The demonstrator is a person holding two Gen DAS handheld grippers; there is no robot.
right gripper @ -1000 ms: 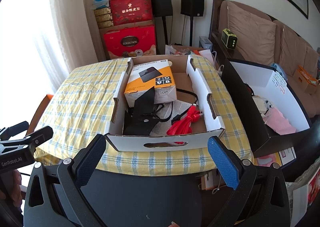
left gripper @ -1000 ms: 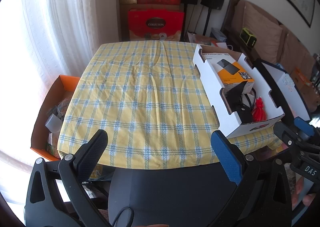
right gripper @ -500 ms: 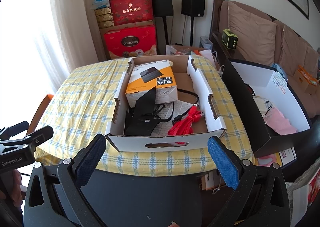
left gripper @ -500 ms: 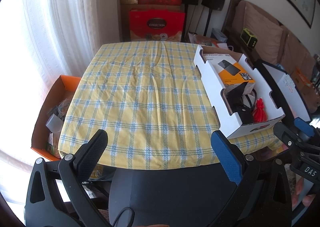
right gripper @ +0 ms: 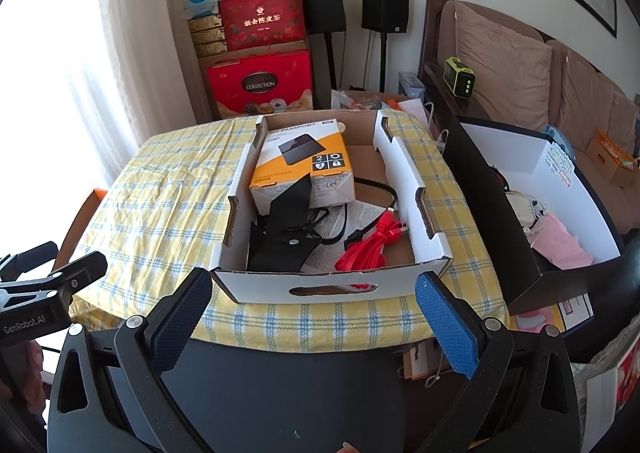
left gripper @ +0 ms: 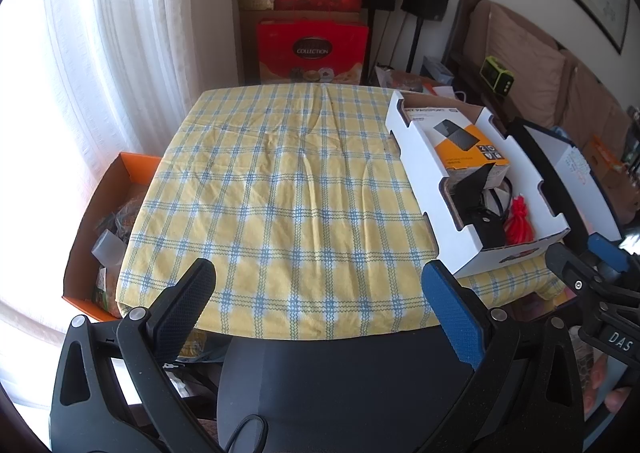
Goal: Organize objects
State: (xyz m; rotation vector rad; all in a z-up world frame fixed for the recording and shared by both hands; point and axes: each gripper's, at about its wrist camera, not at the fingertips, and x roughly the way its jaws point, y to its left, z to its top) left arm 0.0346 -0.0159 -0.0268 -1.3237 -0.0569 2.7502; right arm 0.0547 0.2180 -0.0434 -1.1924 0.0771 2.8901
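Your white cardboard tray box (right gripper: 404,181) sits on the yellow-and-blue checked tabletop (left gripper: 280,189), at its right edge. Inside the box, an orange-and-white hard-drive carton (right gripper: 304,169) lies toward the far end. A black pouch with a snap (right gripper: 286,237) leans against the carton's near side, and a red coiled cable (right gripper: 370,243) lies to the right of the pouch, beside a black cable (right gripper: 376,189).

Your right claw (right gripper: 312,317) hangs just short of the box's near wall, fingers spread wide, holding and touching nothing. Your left claw (left gripper: 320,305) is likewise released and wide, at the tabletop's near edge, well left of the box. An orange bin (left gripper: 112,181) stands on the floor left of the tabletop.
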